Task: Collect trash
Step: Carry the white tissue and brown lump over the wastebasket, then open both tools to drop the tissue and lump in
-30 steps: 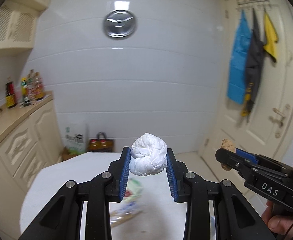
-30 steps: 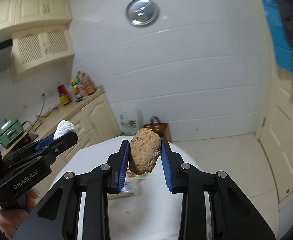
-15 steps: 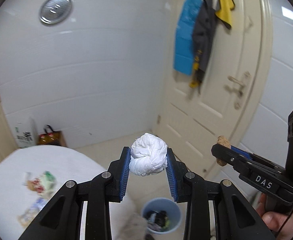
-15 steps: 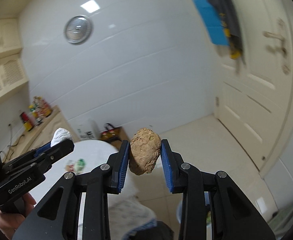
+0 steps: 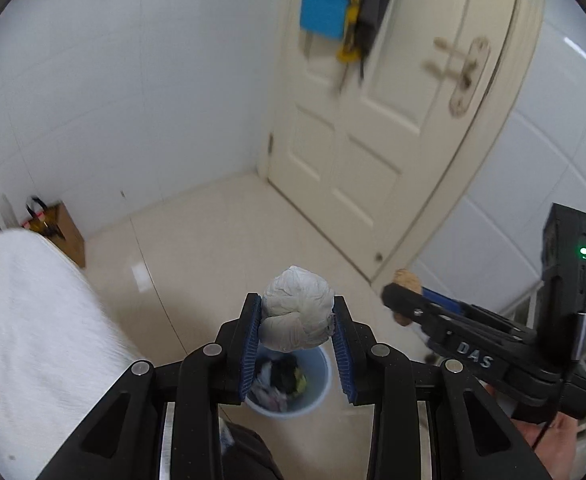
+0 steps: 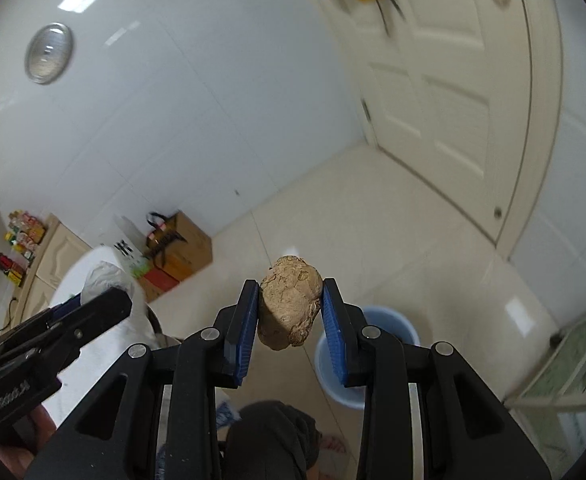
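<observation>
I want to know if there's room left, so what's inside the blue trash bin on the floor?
In the left wrist view the blue bin holds a loose pile of crumpled scraps, pale, black and yellow-green. The white paper wad and the jaws holding it cover the bin's far side, so its fill level is unclear.

Two grippers (image 5: 297, 316), two wads (image 5: 296, 314), one bin (image 5: 317, 396).
</observation>
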### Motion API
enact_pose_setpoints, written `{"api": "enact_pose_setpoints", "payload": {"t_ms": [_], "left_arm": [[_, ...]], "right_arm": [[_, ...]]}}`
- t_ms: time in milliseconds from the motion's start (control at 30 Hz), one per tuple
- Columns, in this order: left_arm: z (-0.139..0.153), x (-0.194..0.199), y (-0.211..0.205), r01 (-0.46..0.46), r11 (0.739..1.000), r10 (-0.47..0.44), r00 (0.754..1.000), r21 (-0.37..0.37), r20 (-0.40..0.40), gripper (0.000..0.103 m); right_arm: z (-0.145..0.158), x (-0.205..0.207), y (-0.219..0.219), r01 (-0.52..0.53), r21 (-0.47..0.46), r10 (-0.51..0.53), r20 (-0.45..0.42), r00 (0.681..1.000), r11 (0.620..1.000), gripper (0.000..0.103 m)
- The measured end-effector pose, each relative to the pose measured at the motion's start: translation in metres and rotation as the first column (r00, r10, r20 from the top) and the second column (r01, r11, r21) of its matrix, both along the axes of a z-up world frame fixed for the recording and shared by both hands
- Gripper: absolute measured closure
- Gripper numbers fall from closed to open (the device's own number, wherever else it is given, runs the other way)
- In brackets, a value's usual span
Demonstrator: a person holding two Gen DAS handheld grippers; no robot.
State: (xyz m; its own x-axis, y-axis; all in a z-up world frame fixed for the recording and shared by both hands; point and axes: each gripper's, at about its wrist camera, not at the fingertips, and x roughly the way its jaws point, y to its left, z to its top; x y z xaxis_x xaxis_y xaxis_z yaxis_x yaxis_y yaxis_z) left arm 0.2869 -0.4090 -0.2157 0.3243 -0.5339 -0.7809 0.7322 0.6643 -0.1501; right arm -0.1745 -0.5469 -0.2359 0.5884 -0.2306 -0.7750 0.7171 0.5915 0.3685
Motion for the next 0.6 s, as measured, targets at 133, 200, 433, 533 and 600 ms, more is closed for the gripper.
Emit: {"api": "enact_pose_setpoints", "payload": {"t_ms": [133, 200, 433, 533, 600], "left_arm": [[-0.026, 0.025, -0.03, 0.023, 0.998, -0.02, 0.999, 0.064, -0.05, 0.073], [-0.038, 0.036, -0.043, 0.032, 0.995, -0.025, 0.997, 0.09, -0.069, 0.072], [-0.071, 0.073, -0.077, 0.029, 0.988, -0.011, 0.992, 0.151, -0.122, 0.038], [-0.072, 0.083, -0.089, 0.01, 0.986, 0.005, 0.996, 0.165, -0.089, 0.019], [-0.071, 0.086, -0.098, 0.0, 0.986, 0.011, 0.998, 0.167, -0.063, 0.013]], "right_arm": [[-0.035, -0.003, -0.014, 0.018, 0.074, -0.015, -0.033, 0.999, 0.997, 0.072], [-0.051, -0.003, -0.022, 0.027, 0.108, -0.022, -0.052, 0.998, 0.994, 0.071], [-0.089, -0.004, -0.04, 0.059, 0.191, -0.044, -0.082, 0.996, 0.98, 0.068], [-0.092, -0.007, -0.042, 0.074, 0.195, -0.058, -0.09, 0.994, 0.978, 0.051], [-0.091, -0.008, -0.042, 0.086, 0.189, -0.07, -0.093, 0.993, 0.978, 0.035]]}}
